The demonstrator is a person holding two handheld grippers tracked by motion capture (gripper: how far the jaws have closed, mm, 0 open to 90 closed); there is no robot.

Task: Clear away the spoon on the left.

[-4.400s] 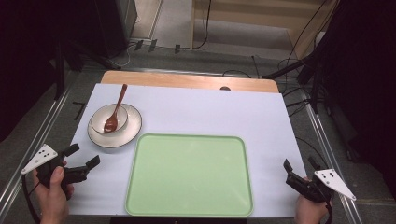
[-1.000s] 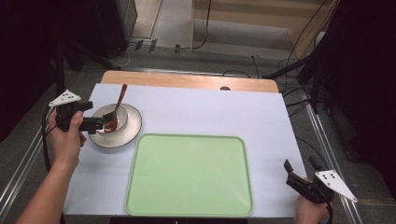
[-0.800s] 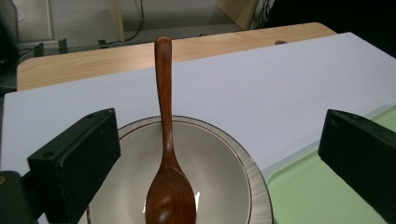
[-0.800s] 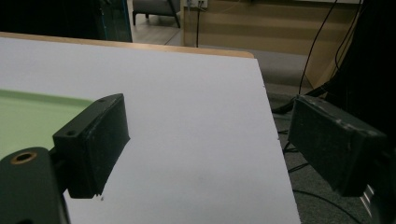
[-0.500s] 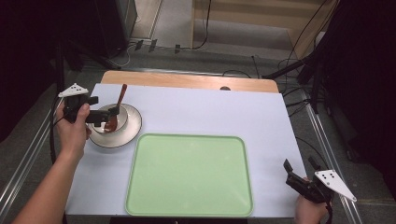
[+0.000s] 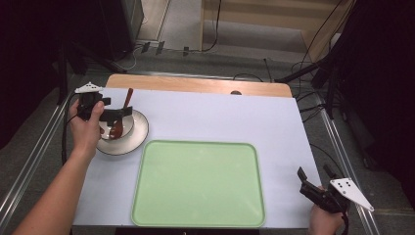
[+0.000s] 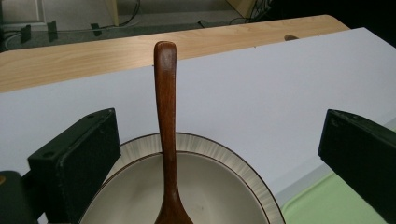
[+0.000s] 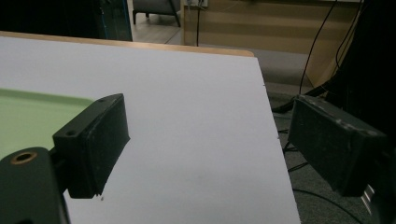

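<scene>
**Two jaws set wide around a spoon handle**

Both of my grippers stand open with nothing held. My left gripper (image 6: 119, 116) hovers over the white round ceramic bowl (image 7: 196, 186) on its brown-rimmed saucer (image 6: 138, 139), at about ten o'clock from the pale green plastic tray (image 6: 198, 183). Between my wide jaws rises the dark brown wooden spoon (image 7: 166, 126), its smooth, slim handle leaning out past the bowl's rim. I judge the step to be grasping it: next I should close squarely on the handle. My right gripper (image 6: 313, 186) rests idle at five o'clock of the tray.
</scene>
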